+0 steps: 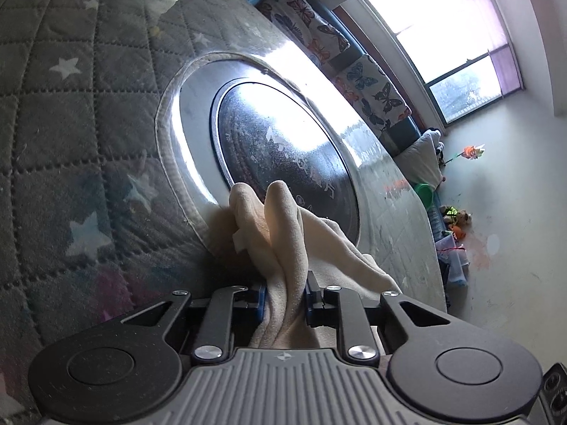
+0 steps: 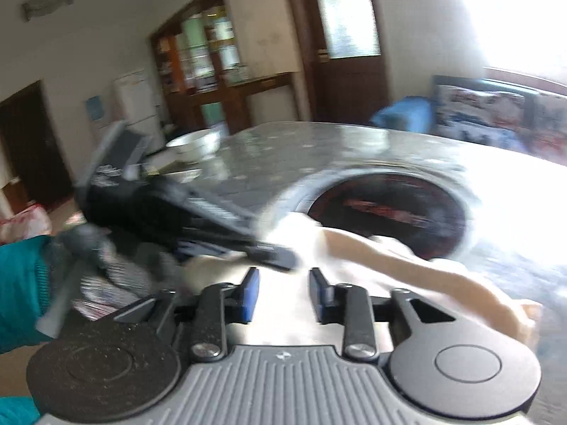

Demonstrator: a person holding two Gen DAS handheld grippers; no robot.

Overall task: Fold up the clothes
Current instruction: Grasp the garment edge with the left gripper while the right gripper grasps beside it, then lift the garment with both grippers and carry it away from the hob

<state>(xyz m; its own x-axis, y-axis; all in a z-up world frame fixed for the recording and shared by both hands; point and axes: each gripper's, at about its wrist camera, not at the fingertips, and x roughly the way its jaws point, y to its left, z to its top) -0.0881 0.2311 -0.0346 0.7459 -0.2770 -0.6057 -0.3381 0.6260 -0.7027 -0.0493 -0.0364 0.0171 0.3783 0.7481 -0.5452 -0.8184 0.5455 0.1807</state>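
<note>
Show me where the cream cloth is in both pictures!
Left wrist view: the cream cloth sits low in the middle, bunched and pinched between the left gripper fingers.
Right wrist view: it lies blurred across the lower middle and right, just past the open right gripper, with the left gripper reaching onto it.
Shared landmark: the dark round disc set in the table.

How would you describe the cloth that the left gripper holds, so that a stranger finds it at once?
Look at the table with the grey star-patterned cover and the round dark plate set in its middle. At the plate's near edge, the cream cloth is bunched between the left gripper fingers. It is the only plain pale fabric there.
</note>
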